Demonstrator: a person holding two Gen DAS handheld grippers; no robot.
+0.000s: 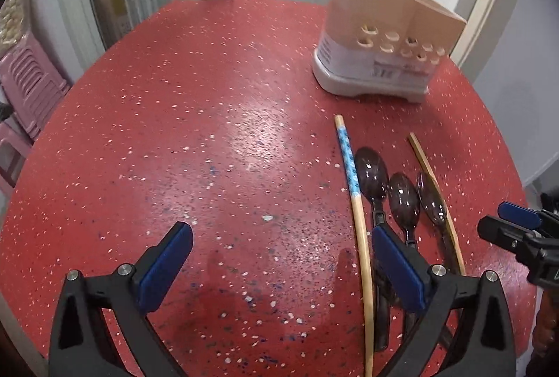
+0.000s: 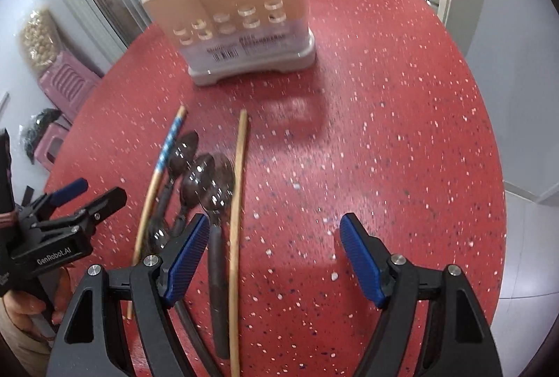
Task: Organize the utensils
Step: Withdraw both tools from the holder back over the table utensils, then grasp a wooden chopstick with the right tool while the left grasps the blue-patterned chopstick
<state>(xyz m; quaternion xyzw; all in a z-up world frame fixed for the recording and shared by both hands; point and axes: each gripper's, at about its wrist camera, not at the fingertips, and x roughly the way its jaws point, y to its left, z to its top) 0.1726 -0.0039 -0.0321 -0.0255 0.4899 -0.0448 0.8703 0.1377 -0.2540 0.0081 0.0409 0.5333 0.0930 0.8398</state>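
A: Blue-padded and spread wide, the left gripper hangs over the red speckled table with nothing between its jaws; the blue-banded chopstick lies just beside its right-hand pad, at three o'clock.

B: And the right gripper?

A: Open too, empty, its jaws astride the plain chopstick and one dark spoon. The holder stands at twelve o'clock, well apart, with sticks already in it.

B: The risk?

A: Crowding, probably. The spoons and sticks lie touching, so closing here could pinch two at once or roll a stick away. The grippers sit near each other and may collide.
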